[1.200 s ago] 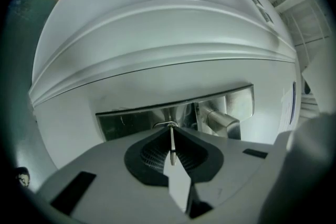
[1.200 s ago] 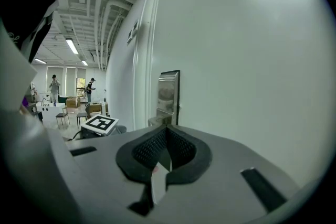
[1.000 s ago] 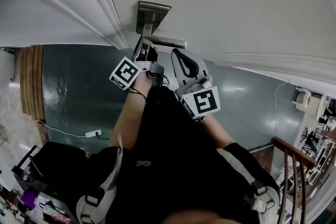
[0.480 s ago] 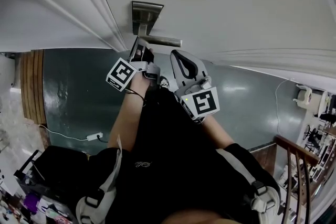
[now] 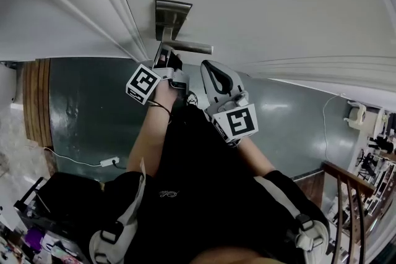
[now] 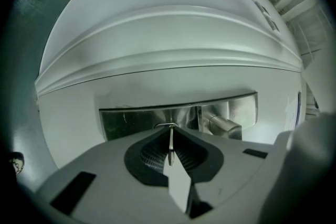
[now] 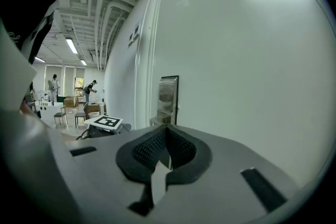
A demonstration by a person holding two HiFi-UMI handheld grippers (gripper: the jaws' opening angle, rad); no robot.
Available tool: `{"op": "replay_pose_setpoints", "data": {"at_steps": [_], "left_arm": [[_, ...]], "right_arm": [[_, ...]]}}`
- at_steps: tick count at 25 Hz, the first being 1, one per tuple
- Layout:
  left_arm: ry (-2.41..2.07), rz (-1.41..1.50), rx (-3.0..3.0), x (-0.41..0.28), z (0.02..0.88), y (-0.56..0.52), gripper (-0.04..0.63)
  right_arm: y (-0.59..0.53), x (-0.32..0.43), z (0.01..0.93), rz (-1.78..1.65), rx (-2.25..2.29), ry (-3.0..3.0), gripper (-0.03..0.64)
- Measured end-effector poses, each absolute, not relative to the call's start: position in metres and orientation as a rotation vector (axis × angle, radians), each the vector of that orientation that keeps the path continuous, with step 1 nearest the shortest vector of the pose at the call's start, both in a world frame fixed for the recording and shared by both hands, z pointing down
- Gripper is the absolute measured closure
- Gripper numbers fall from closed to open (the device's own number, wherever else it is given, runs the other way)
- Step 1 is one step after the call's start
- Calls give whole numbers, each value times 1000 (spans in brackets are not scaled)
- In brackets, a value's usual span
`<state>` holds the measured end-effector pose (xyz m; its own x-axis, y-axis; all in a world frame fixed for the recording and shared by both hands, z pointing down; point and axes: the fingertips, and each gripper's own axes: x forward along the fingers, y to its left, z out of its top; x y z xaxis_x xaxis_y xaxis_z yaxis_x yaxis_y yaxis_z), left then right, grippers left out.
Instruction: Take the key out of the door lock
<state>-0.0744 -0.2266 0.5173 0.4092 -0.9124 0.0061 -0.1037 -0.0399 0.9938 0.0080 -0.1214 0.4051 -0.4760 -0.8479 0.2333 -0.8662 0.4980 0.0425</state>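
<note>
Nearest, the white right gripper (image 7: 167, 136) is held with its black ribbed pads pressed together on nothing, just beside the left one and short of the door. The white left gripper (image 6: 170, 131) is closed on the thin silver metal key (image 6: 170, 145), which is pinched edge-on between the pads. The key's far end is met by the brushed steel lock plate (image 6: 131, 120). A steel lever handle (image 6: 226, 126) is seen beside it on the white panelled door (image 6: 168, 34).

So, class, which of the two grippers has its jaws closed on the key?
The left gripper: a thin key sits pinched between its jaws at the lock plate. The right gripper is shut on nothing.
</note>
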Motion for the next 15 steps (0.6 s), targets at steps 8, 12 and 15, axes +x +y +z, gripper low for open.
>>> {"op": "replay_pose_setpoints", "data": {"at_steps": [8, 12, 15], "left_arm": [[-987, -848, 1466, -75, 519, -226, 560], [-983, -823, 1490, -77, 515, -224, 560], [-1004, -863, 1457, -77, 516, -224, 560]], "right_arm": [[-120, 9, 405, 111, 1475, -2511, 609], [-117, 8, 401, 106, 1481, -2510, 609], [-117, 12, 402, 111, 1488, -2505, 608]]}}
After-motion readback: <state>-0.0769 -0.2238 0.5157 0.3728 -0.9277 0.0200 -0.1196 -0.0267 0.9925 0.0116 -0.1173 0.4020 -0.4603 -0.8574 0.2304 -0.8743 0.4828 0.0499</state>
